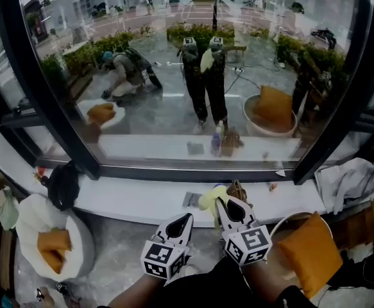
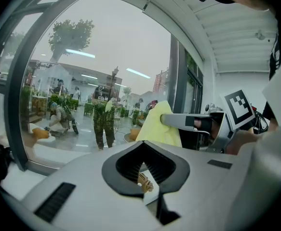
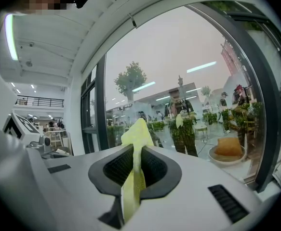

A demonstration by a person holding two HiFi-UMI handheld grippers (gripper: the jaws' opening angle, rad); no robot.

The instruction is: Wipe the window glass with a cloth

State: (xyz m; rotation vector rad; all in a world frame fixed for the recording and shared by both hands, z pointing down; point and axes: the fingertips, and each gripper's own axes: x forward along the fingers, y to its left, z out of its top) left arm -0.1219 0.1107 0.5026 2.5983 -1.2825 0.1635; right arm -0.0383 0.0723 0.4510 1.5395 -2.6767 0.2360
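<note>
The big window glass (image 1: 174, 63) fills the head view, framed by dark bars and full of reflections. A yellow cloth (image 1: 209, 199) is pinched in my right gripper (image 1: 224, 205), held low over the white sill (image 1: 135, 201) and short of the pane. In the right gripper view the cloth (image 3: 136, 131) stands up between the shut jaws of the right gripper (image 3: 134, 150). My left gripper (image 1: 181, 223) hangs just left of it, shut with nothing in it. The left gripper view shows its closed tips (image 2: 143, 146) and, beyond them, the cloth (image 2: 157, 129) in the right gripper (image 2: 171, 121).
A black bag (image 1: 63, 185) lies on the sill at left, and a white bundle of fabric (image 1: 347, 181) at right. A small card (image 1: 191, 199) and a brown item (image 1: 239, 190) sit near the cloth. Round chairs with orange cushions stand below left (image 1: 49, 242) and right (image 1: 305, 242).
</note>
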